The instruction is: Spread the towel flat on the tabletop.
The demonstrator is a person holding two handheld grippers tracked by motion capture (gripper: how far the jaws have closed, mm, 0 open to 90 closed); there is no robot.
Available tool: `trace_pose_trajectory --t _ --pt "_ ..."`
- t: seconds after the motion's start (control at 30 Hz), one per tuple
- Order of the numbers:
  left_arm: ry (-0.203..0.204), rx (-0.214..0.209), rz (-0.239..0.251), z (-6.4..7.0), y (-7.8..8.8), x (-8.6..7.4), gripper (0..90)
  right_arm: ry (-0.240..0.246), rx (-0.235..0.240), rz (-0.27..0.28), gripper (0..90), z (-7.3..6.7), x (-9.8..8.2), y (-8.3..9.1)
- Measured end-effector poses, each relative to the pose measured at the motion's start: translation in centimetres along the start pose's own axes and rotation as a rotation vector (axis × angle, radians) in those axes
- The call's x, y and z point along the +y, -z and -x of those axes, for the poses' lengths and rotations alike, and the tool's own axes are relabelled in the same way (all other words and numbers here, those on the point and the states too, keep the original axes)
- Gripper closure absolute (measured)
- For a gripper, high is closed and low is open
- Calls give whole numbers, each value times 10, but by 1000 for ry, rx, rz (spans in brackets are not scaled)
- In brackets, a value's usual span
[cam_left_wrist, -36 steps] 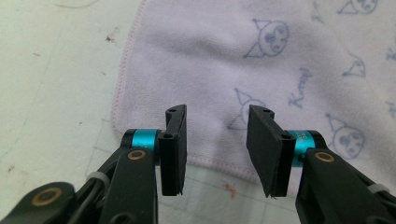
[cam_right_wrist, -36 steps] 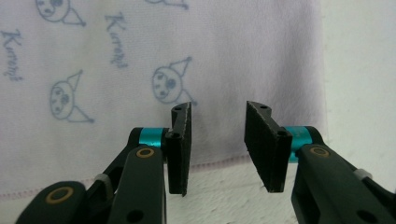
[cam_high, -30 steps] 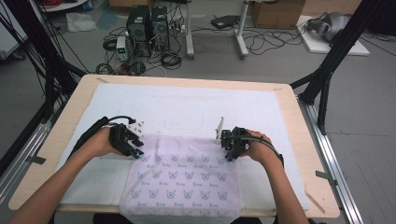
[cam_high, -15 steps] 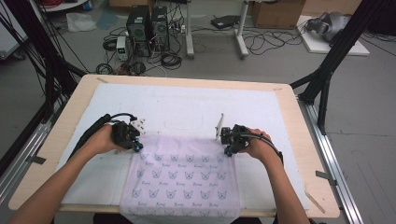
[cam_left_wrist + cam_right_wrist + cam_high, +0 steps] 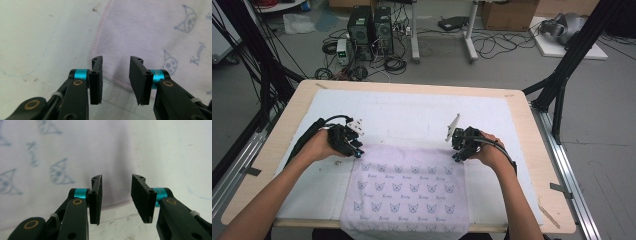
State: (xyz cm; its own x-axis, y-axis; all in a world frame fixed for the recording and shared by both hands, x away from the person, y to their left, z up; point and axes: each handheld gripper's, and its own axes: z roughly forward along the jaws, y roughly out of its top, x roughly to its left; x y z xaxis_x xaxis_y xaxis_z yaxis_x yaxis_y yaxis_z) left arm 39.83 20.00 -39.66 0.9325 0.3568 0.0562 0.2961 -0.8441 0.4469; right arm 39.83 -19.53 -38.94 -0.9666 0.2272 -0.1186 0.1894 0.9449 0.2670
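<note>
The tabletop (image 5: 532,150) is covered by a white mat (image 5: 412,115). A lilac printed towel (image 5: 407,187) is spread flat at its near edge. Its far corners are straddled by the left hand-held gripper (image 5: 357,151) and right hand-held gripper (image 5: 456,156), both just opened, nothing grasped.

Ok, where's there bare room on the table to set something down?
The far half of the white mat is bare, from the towel's far edge to the table's back edge. Narrower bare strips run left and right of the towel, beside the forearms. It is crowded at the towel's far corners, where the left gripper and right gripper sit.
</note>
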Motion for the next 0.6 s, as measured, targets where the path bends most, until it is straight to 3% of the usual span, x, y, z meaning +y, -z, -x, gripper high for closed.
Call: trace_pose_trajectory --t 0.1,0.3,0.37,0.43,0.6 --pt "11 15 -21 -5 -4 2 607 -18 -53 -29 630 6 0 -5" --pt "12 7 -76 -8 -20 7 693 6 -14 -82 779 8 6 -18" --pt "27 19 -84 -7 -20 9 787 -5 -3 -98 853 8 7 -19" --pt "19 24 -91 -6 -20 10 849 -4 -7 -108 867 7 8 -20" --pt "5 51 -122 -6 -20 16 878 -31 -38 -87 877 9 9 -16"
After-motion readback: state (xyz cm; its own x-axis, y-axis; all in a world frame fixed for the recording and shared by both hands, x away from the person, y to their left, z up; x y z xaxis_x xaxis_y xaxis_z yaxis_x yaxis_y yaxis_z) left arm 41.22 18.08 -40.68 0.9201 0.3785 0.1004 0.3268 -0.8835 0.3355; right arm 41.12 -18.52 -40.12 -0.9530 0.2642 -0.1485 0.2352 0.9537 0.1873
